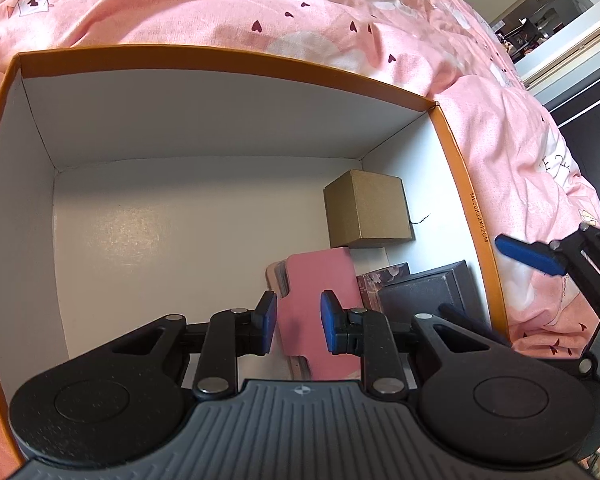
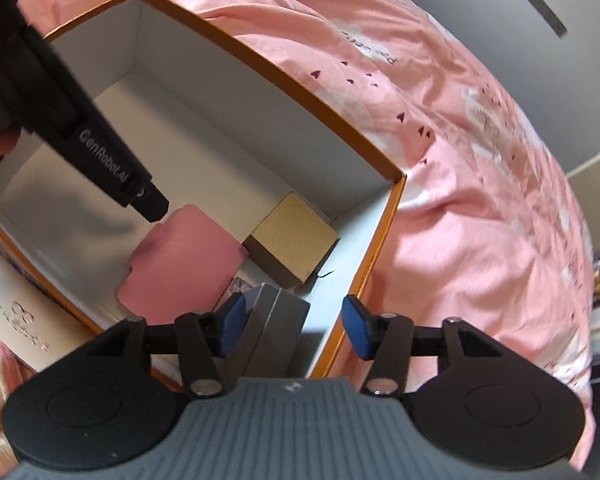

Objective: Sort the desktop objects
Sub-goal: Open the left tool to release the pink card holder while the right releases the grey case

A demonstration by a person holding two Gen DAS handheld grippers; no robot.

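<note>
An orange-rimmed storage box (image 1: 236, 60) with white walls lies on the bed. Inside it, at its right end, are a brown cardboard box (image 1: 366, 210), a flat pink case (image 1: 320, 288) on top of a stack, a floral item (image 1: 374, 284) and a dark grey box (image 1: 432, 288). My left gripper (image 1: 299, 322) is open above the pink case, not touching it. My right gripper (image 2: 294, 326) is open over the box's right rim (image 2: 374, 256), with the dark grey box (image 2: 276, 320) between its fingers, apart from the pads. The brown box (image 2: 296, 236) and pink case (image 2: 184, 260) show there too.
A pink bedsheet (image 1: 512, 152) with small hearts surrounds the box. The left half of the box floor (image 1: 160, 240) holds nothing. A white carton with printed text (image 2: 16, 312) lies beside the box in the right wrist view. A wall and window stand far right.
</note>
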